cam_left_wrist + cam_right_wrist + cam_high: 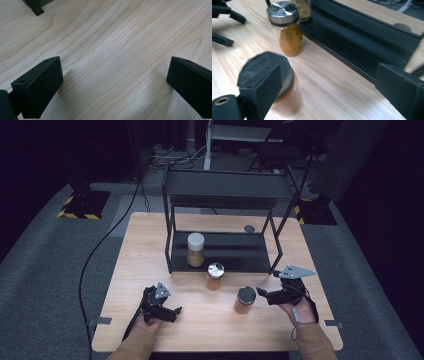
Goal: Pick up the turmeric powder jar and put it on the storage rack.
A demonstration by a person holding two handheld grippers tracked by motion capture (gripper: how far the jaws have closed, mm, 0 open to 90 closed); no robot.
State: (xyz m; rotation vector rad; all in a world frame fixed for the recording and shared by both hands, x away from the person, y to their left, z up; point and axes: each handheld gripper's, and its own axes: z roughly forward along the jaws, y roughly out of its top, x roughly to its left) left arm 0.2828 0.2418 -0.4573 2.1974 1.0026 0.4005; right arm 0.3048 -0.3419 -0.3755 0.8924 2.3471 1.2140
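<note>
Three spice jars hold orange-brown powder. The dark-lidded jar [245, 300] stands on the table just left of my right gripper [263, 295]. In the right gripper view this jar [287, 100] is blurred and partly behind the left jaw of the right gripper [329, 80], whose jaws stand wide apart and open around nothing. A silver-lidded jar [215, 276] [287, 30] stands in front of the black rack [272, 252]. A white-lidded jar [195, 249] sits on the rack's lower shelf. My left gripper [175, 313] [112, 85] is open over bare wood at the front left.
The black two-tier rack [362, 42] takes up the middle back of the wooden table [150, 245]; one of its feet [35, 6] shows in the left gripper view. A small dark disc [249, 228] lies behind it. The left gripper [224, 15] shows far off in the right gripper view.
</note>
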